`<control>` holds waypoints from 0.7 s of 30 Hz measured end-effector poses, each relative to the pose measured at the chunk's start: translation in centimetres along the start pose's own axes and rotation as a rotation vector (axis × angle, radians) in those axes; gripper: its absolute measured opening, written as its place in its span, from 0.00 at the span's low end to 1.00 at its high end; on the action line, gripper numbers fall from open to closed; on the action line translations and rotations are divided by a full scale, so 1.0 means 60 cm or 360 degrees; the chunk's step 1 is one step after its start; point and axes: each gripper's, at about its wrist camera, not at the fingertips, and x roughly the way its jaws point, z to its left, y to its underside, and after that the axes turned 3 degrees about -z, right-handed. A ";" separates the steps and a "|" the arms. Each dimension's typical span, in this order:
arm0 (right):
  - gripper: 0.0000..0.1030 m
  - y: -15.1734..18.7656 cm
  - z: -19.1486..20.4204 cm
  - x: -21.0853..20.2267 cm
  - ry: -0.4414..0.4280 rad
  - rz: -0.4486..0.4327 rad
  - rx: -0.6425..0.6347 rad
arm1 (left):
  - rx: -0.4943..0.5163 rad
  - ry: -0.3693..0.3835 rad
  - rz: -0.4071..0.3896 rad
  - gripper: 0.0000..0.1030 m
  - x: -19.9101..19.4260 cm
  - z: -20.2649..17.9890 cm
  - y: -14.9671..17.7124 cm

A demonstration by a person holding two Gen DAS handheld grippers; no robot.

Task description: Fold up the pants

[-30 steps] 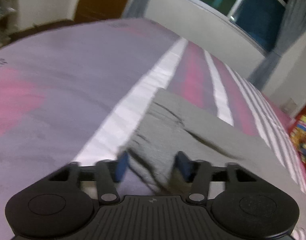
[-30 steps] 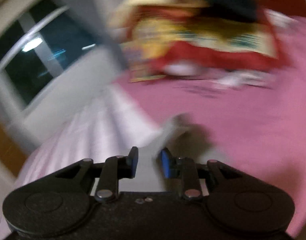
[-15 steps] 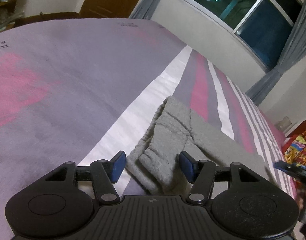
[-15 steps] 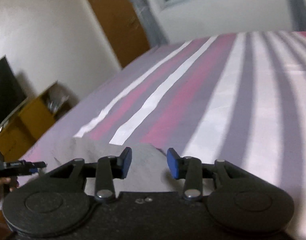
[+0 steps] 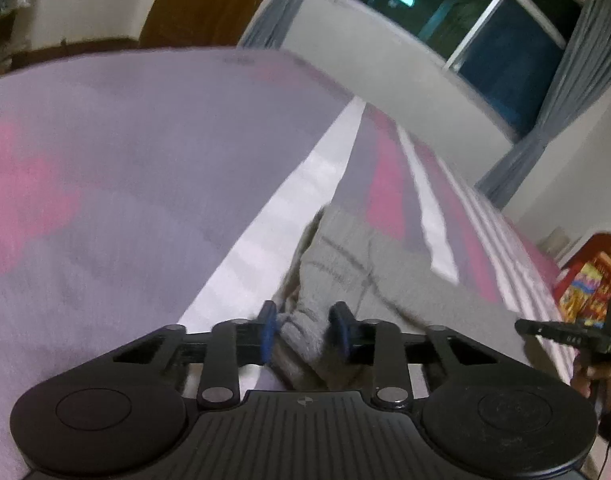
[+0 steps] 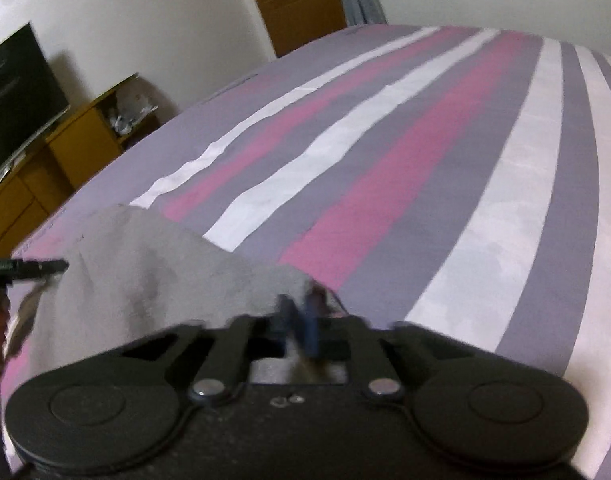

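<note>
Grey pants (image 5: 401, 280) lie on a striped bed. In the left wrist view, my left gripper (image 5: 305, 330) has its jaws closed onto a bunched end of the pants. The right gripper shows at the right edge of the left wrist view (image 5: 561, 332). In the right wrist view, the pants (image 6: 145, 272) rise toward my right gripper (image 6: 299, 318), whose jaws are shut on the cloth's edge. The left gripper's tip shows at the left edge of the right wrist view (image 6: 29, 268).
The bed sheet (image 6: 425, 152) has grey, pink and white stripes. A window (image 5: 485, 24) and curtains are beyond the bed. A yellow cabinet (image 6: 65, 148) with a TV stands at the left. A colourful red pillow (image 5: 593, 284) lies at the right.
Both grippers have closed on the pants: the left jaws narrowed onto the bunched end, the right jaws shut on the edge. The right view swung further toward the cabinet.
</note>
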 end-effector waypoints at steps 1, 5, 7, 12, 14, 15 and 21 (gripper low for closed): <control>0.01 -0.005 0.014 -0.009 0.0061 -0.0042 -0.0042 | 0.0021 0.0014 -0.0028 0.27 -0.005 -0.005 -0.006; 0.01 -0.029 0.017 -0.029 0.0158 -0.0192 0.0022 | 0.0124 -0.0066 0.0044 0.27 0.012 -0.015 -0.012; 0.01 -0.015 0.009 0.009 0.0214 -0.0029 0.0022 | 0.0115 -0.0096 0.0083 0.27 0.021 -0.001 -0.003; 0.20 0.016 0.005 0.002 0.0265 -0.0037 0.0132 | 0.0072 -0.0106 0.0011 0.29 -0.020 0.003 -0.002; 0.22 0.030 0.016 -0.055 0.0312 -0.0198 0.0136 | 0.0092 -0.0125 -0.0061 0.29 -0.048 -0.011 -0.001; 0.25 0.036 0.022 -0.077 0.0309 -0.0240 0.0140 | 0.0118 -0.0109 -0.0100 0.30 -0.060 -0.020 0.000; 0.58 0.072 0.104 -0.117 0.0272 -0.0334 0.0138 | 0.0427 0.0049 -0.0066 0.63 -0.017 -0.151 0.024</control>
